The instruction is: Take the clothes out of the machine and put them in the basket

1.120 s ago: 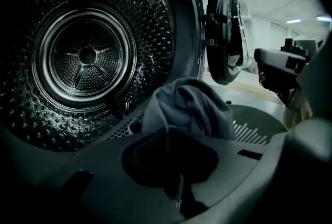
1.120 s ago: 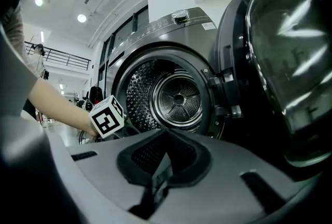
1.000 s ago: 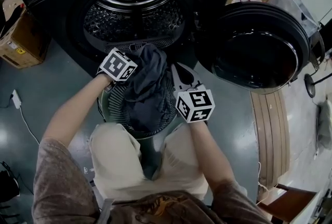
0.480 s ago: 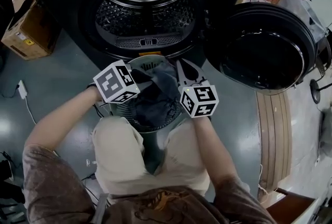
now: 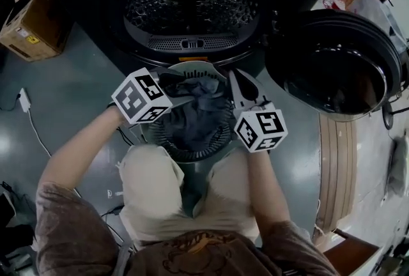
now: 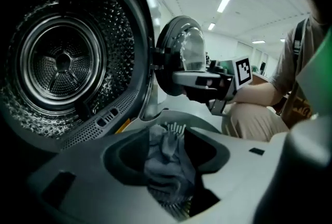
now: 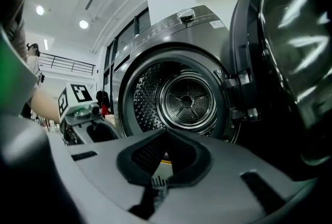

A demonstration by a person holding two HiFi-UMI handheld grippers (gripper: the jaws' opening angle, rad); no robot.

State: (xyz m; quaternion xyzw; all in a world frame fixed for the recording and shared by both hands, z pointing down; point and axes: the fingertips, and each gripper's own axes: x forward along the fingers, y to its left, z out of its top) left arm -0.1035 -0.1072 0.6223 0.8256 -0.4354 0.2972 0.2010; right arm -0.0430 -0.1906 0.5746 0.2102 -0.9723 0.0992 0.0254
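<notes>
Clothing [image 5: 198,102], one dark grey bundle, lies slumped in the basket [image 5: 192,152] at the centre of the head view. I cannot tell whether it is one piece or several. It looks freshly dropped. The left gripper [image 5: 182,91] hangs over it tilted downward, and its jaws have just been opening. In the left gripper view they stand spread [image 6: 168,135], with the cloth [image 6: 166,158] showing in the gap below them and neither pad pressing on it.

The right gripper [image 5: 238,75] sits at the basket's right rim, aimed towards the machine. Its jaws are pressed together on nothing [image 7: 166,135], so it seems to be idle.

The one basket stands between the person's knees, just below the drum [image 5: 192,9] in the upper middle of the frame, probably to keep each carry short. No garment shows in the part of the drum that is visible. The single door [image 5: 339,67] is swung wide to the right, which leaves the mouth free.

There are two grippers, each with one marker cube, and one cardboard box [image 5: 32,22] sits at the upper left.
</notes>
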